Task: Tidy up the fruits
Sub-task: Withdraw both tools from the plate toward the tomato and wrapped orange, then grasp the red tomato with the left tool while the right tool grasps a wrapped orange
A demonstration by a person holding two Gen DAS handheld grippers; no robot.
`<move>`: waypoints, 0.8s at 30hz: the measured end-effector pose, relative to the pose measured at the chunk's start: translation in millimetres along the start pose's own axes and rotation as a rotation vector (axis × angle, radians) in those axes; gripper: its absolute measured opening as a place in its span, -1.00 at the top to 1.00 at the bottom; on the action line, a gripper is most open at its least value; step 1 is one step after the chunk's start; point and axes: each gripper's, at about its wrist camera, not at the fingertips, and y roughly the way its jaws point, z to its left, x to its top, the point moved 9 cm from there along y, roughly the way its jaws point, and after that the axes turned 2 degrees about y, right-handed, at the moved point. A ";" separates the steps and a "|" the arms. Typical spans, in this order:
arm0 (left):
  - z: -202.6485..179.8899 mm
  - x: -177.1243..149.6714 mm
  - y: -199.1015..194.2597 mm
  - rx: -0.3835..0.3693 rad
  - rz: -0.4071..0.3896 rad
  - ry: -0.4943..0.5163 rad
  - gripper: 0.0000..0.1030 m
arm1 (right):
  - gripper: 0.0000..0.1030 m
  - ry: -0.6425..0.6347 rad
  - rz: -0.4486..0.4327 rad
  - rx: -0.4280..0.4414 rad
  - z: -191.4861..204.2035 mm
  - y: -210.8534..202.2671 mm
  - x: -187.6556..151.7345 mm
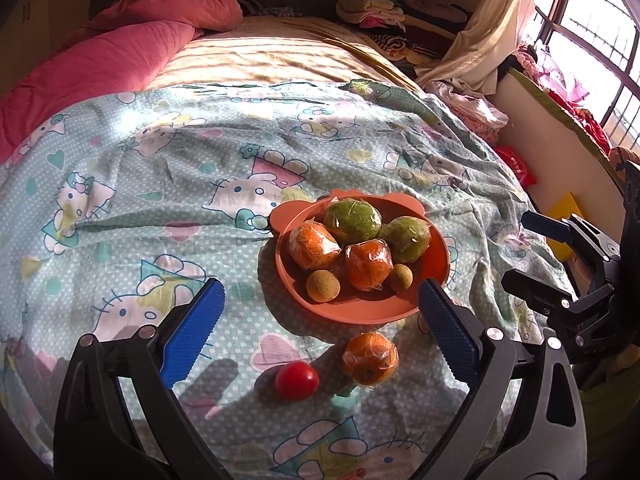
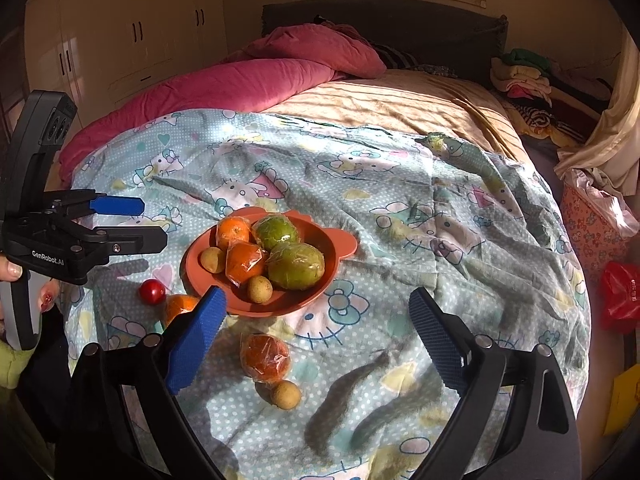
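Observation:
An orange bowl (image 1: 352, 312) (image 2: 200, 256) sits on a cartoon-print sheet and holds two green fruits (image 1: 352, 218), two wrapped oranges (image 1: 367, 265) and two small brown fruits (image 1: 322, 286). Outside it lie a red tomato (image 1: 297, 380) (image 2: 152, 291) and a wrapped orange (image 1: 371, 357) (image 2: 178, 307). In the right wrist view another wrapped orange (image 2: 266, 358) and a small brown fruit (image 2: 285, 395) lie nearer. My left gripper (image 1: 320, 332) is open and empty over the tomato and orange; it also shows in the right wrist view (image 2: 150, 222). My right gripper (image 2: 316, 328) is open and empty; it also shows in the left wrist view (image 1: 520, 248).
The sheet (image 1: 160, 184) covers a bed with a pink duvet (image 1: 120, 52) at the far left. Piled clothes (image 1: 384, 12) and a curtain (image 1: 488, 40) stand at the far right. A red bag (image 2: 620, 296) lies beside the bed. White wardrobes (image 2: 120, 40) line the wall.

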 end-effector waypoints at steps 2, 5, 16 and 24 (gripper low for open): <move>0.1 -1.9 -1.7 0.002 0.000 0.001 -0.79 | -0.85 -0.004 0.004 -0.004 2.5 -0.8 -0.8; 0.9 -4.9 -4.2 0.004 0.000 0.000 -0.79 | -0.87 -0.012 0.005 -0.012 5.5 -1.8 -1.6; 10.4 -25.4 -9.7 0.015 0.018 -0.015 -0.81 | -0.90 -0.041 0.038 0.005 22.1 1.8 -15.6; 16.0 -51.0 -7.1 0.029 0.049 -0.019 -0.81 | -0.90 -0.051 0.067 0.012 29.3 6.5 -30.1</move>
